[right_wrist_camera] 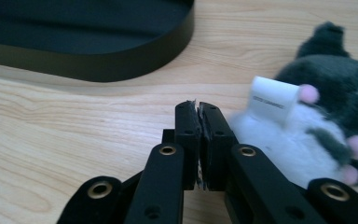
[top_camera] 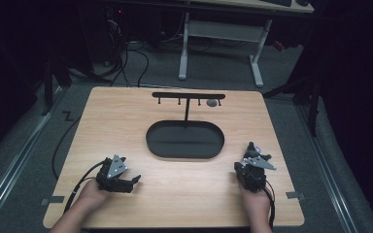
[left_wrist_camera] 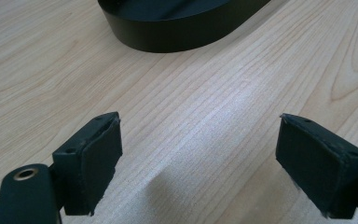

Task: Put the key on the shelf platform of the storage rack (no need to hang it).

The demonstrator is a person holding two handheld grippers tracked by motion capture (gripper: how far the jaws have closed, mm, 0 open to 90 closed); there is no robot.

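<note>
A small grey and white plush toy point(right_wrist_camera: 321, 116) with pink spots and a white tag point(right_wrist_camera: 272, 99) lies on the wooden table point(top_camera: 184, 184), just right of my right gripper's jaws. My right gripper point(right_wrist_camera: 198, 108) is shut, its jaws pressed together beside the plush with nothing seen between them. From above, the right gripper point(top_camera: 249, 147) sits at the table's right front, with the plush point(top_camera: 257, 148) at its tip. My left gripper point(left_wrist_camera: 200, 158) stands open over bare wood. It rests at the left front point(top_camera: 132, 183), pointing right.
A black oval base point(top_camera: 184, 140) lies mid-table, with a thin post and a hook bar point(top_camera: 188, 95) rising from it. A small grey item point(top_camera: 211, 103) hangs near the bar's right end. The base's rim point(left_wrist_camera: 182, 32) is ahead of the left jaws.
</note>
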